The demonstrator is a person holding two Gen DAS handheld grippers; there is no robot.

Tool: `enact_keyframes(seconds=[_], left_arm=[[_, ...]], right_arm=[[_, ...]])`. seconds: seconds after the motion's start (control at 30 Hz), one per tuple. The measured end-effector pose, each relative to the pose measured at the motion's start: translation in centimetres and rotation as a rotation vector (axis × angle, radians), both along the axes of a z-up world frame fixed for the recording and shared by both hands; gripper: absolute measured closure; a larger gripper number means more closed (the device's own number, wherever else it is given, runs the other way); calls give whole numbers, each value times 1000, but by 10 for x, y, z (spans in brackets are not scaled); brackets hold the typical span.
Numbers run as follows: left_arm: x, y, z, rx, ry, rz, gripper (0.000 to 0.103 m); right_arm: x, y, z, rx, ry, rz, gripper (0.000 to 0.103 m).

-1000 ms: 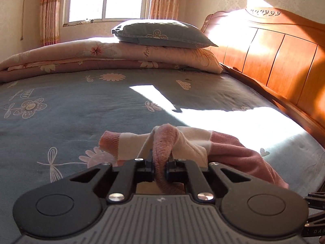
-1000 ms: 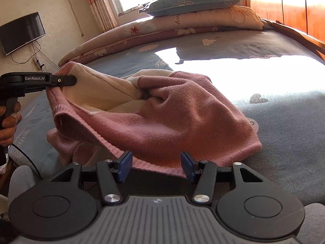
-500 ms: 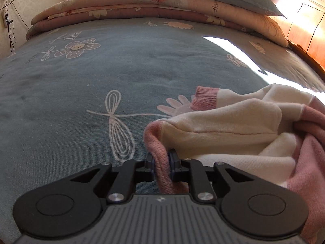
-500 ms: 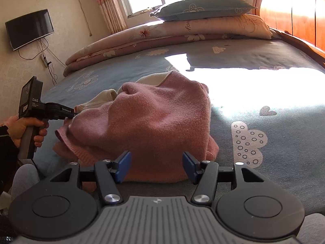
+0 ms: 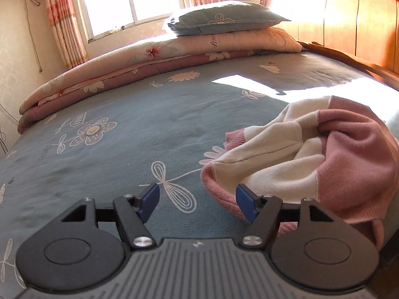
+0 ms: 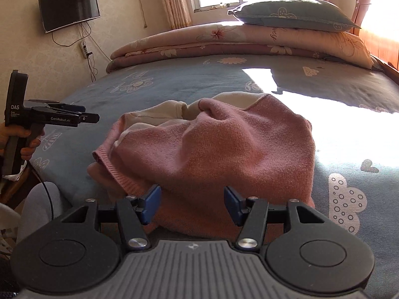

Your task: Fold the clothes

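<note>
A pink and cream knit sweater point(image 5: 324, 154) lies bunched on the blue flowered bedsheet point(image 5: 124, 149) near the bed's front edge. My left gripper point(image 5: 197, 199) is just left of it with its jaws opening. Nothing is between them, and the pink hem lies by the right pad. In the right wrist view the sweater point(image 6: 219, 144) fills the middle. My right gripper point(image 6: 190, 204) stands open at its near edge, with the pink fabric lying just beyond the fingers and not pinched. The left gripper point(image 6: 89, 118) shows at the far left, held by a hand.
A folded quilt point(image 5: 149, 57) with a blue pillow point(image 5: 224, 20) on top lies along the far side of the bed. A wooden headboard point(image 5: 349, 32) runs on the right. A television point(image 6: 68, 8) hangs on the wall. A grey-clad knee point(image 6: 37, 206) is at the bed's edge.
My left gripper let go of the pink hem and opened, moving off to the left of the sweater. The sweater dropped into a heap on the bed. My right gripper stayed open.
</note>
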State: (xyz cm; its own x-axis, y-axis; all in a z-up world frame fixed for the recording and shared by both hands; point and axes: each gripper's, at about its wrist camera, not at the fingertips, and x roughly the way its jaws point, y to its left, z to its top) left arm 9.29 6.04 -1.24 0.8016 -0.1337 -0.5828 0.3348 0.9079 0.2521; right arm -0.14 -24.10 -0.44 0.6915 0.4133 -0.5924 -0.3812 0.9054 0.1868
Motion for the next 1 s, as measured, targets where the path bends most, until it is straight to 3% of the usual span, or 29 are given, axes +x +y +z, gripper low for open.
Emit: enact_keyframes(seconds=[0.07,0.23,0.3,0.57,0.63,0.7,0.73,0.8,0.93,1.0], left_arm=[[-12,-9,-8,135,-60,-112,34],[-36,-36,-41,575,-197,-437,33],[-37,-43,-54,696,-218,-541,32],[-29,-72,-90,953,-281,-868,34],[-31,-78,-99,1027,-288,-943,41],[-31,-80,-104,1070,-260,-977,82],[-32,-80,-106,1086,-242,-988,88],[-34,-79,-103,1066,-228,-989,93],[-42,-73,-75,937,-267,-890,93],[-45,-70,-57,838,-279,-833,93]], right_arm=[[4,20,7,-22,-27,61,42],[8,57,17,-1,-62,147,42],[6,64,16,6,-51,159,42],[4,56,-3,6,52,81,42],[4,50,-6,10,73,52,42],[2,46,-9,20,84,41,42],[1,45,-9,21,87,42,42],[-1,43,-9,14,84,46,42],[2,43,-7,13,76,53,42],[3,45,-4,14,59,73,42]])
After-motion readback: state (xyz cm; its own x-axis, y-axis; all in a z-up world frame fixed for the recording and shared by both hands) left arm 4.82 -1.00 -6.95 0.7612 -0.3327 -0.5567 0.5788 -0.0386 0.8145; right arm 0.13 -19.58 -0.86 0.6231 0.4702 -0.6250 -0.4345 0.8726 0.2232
